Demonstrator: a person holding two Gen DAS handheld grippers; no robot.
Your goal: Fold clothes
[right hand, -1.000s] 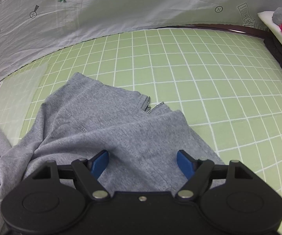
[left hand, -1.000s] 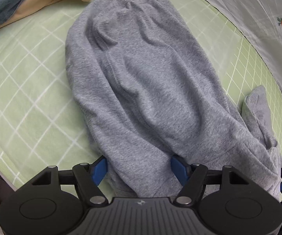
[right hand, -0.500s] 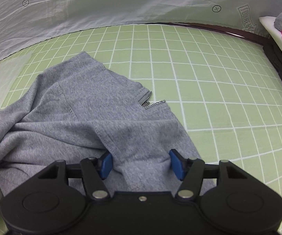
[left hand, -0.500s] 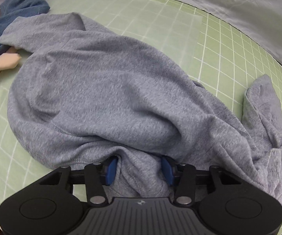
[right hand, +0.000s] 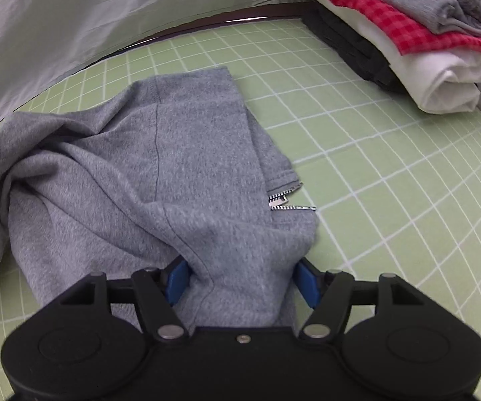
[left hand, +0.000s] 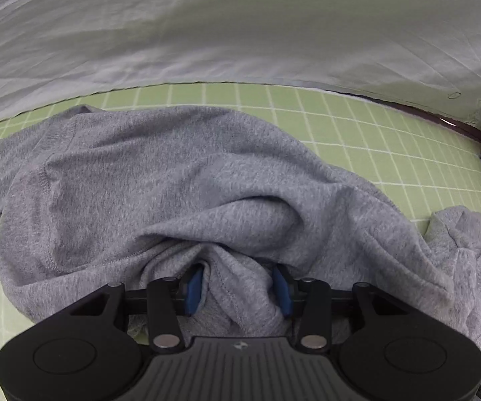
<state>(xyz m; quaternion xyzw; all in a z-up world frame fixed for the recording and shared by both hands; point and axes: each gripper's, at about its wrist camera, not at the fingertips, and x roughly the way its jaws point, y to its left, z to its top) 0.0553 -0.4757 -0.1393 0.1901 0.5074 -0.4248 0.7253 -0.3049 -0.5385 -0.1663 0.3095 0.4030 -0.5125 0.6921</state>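
Your left gripper pinches a bunched fold of the grey garment. Your right gripper, jaws opening slightly, has another edge between its pads near the zipper. You hold both ends probably to spread it on the green mat.

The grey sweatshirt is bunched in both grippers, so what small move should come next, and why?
Probably draw the left gripper and right gripper apart to pull the grey sweatshirt taut. Each has a wad of it between its pads, the right's jaws opening slightly, and it lies heaped in deep wrinkles on the green grid mat.
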